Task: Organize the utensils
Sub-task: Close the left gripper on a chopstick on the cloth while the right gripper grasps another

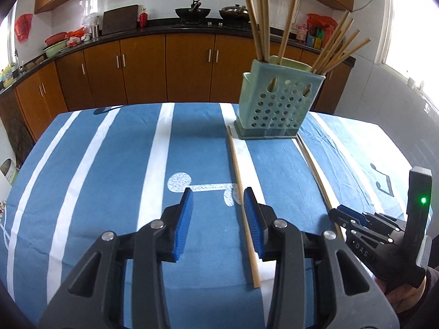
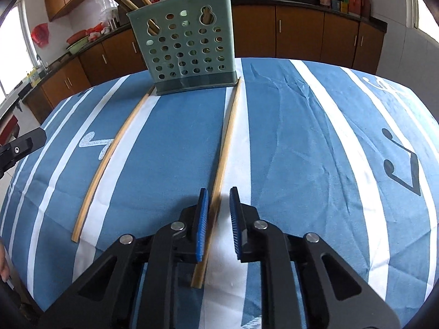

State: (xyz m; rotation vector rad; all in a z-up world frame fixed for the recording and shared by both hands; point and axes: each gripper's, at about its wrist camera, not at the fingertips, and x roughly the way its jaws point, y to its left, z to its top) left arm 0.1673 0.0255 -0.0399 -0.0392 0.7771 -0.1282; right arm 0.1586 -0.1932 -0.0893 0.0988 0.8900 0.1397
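On the blue striped surface [image 1: 115, 164] two chopsticks [image 1: 241, 192] [image 2: 225, 148] are left flat before the filled green holder [image 1: 277, 104]; each is straddled, ungripped, by an open claw, left [image 1: 218, 222] and right [image 2: 219, 224]

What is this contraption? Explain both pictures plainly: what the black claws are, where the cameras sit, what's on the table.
There is no robot. A person holds a two-finger gripper in each hand, each with a camera looking along its fingers. One picture is the left gripper's view, the other the right gripper's. On the striped tablecloth stands a green holder of chopsticks. The open left gripper straddles the left chopstick, and the right gripper straddles the right chopstick. Neither is clamped.
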